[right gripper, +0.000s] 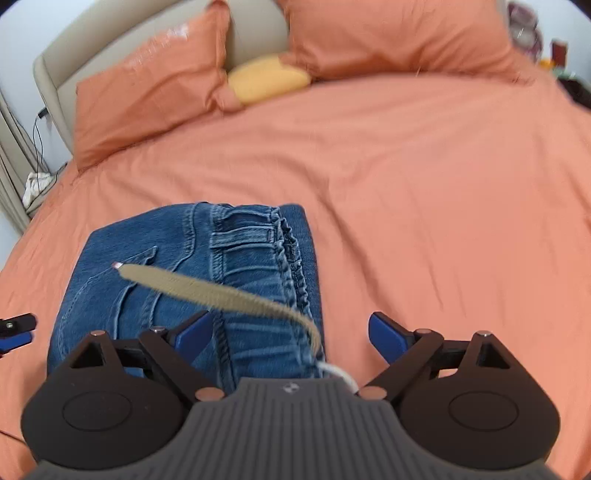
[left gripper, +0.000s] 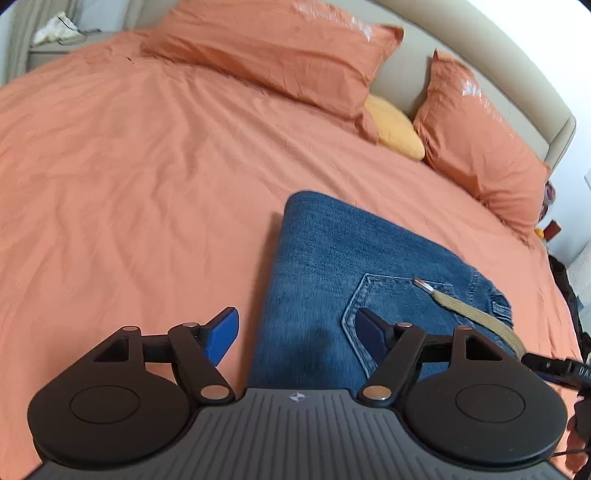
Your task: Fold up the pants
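Observation:
Blue jeans (left gripper: 351,258) lie folded into a compact rectangle on the orange bed cover, back pocket up, with a tan belt strap (left gripper: 476,314) draped across them. In the right wrist view the same jeans (right gripper: 166,288) show their waistband and the tan belt strap (right gripper: 221,291). My left gripper (left gripper: 297,334) stands open over the left edge of the jeans, with nothing pinched between its blue pads. My right gripper (right gripper: 291,332) is open too, straddling the waistband edge without pressing on it. The left gripper's tip (right gripper: 16,325) peeks in at the left.
Orange pillows (left gripper: 273,55) and a yellow cushion (left gripper: 395,125) lie against the beige headboard (left gripper: 480,62). The orange bed cover (left gripper: 129,184) spreads wide to the left. A nightstand with a white cloth (left gripper: 55,31) stands at the far corner; dark items (left gripper: 565,280) sit off the right side.

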